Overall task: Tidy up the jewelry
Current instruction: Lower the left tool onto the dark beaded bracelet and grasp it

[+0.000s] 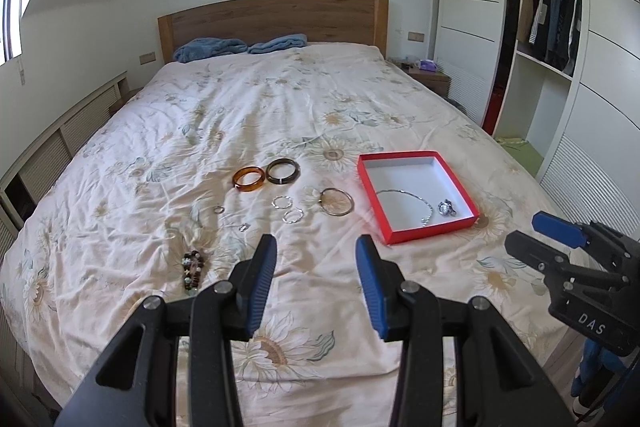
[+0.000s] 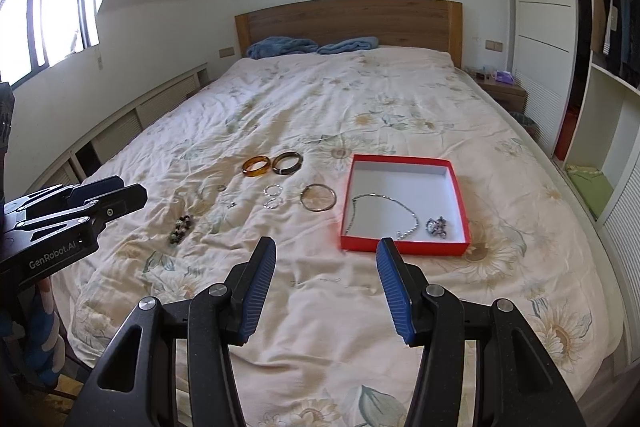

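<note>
Most of both views is filled by a bed [image 1: 248, 115] with a sunflower-print cover and a wooden headboard [image 1: 276, 19]. Only the left wrist view looks into the open wardrobe [image 1: 556, 11] with hanging clothes; only the right wrist view shows the window [image 2: 52, 11] fully.

Toward the right lies a shallow red box [image 1: 416, 193], holding a silver chain [image 1: 412, 201] and a small sparkly piece [image 1: 447, 207] too small to identify. Left of it on the cover are a thin metal bangle [image 1: 337, 201], a dark bangle [image 1: 283, 171] touching an amber bangle [image 1: 249, 179], two small silver hoops [image 1: 289, 209], a beaded bracelet [image 1: 193, 269], and two tiny pieces I cannot make out.

The left gripper [image 1: 316, 279] hovers over the near cover, fingers spread, empty. The right gripper [image 2: 326, 287] does likewise, spread and empty, near the box's corner.
</note>
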Demonstrator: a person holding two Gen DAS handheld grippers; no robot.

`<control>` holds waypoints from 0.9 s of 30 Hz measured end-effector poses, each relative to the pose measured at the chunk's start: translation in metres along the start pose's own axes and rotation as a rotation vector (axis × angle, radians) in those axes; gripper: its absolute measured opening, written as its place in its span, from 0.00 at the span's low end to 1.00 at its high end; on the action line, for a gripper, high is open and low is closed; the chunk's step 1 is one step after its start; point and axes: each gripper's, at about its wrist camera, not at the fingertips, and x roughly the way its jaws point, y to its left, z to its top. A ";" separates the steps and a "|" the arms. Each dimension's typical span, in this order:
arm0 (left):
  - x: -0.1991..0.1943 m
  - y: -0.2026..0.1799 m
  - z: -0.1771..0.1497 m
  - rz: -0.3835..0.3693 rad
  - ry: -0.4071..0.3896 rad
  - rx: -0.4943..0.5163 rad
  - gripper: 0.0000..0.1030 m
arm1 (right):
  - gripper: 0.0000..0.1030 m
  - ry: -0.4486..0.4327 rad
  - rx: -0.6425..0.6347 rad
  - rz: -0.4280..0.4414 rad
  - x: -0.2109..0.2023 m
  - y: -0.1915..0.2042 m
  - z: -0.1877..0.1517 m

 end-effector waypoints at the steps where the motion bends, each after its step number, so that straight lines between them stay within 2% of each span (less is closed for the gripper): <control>1: 0.001 0.002 0.000 0.001 0.002 -0.004 0.38 | 0.51 0.002 -0.004 0.003 0.001 0.002 0.000; 9: 0.023 0.016 -0.014 0.019 0.030 0.003 0.38 | 0.51 0.033 -0.027 0.017 0.014 0.013 0.000; 15: 0.067 0.035 -0.045 0.058 0.108 0.017 0.38 | 0.51 0.088 -0.027 0.028 0.040 0.014 -0.004; 22: 0.115 0.114 -0.071 0.177 0.151 -0.151 0.38 | 0.51 0.160 -0.026 0.055 0.087 0.015 -0.006; 27: 0.139 0.154 -0.077 0.222 0.168 -0.230 0.38 | 0.51 0.204 -0.024 0.091 0.128 0.018 -0.004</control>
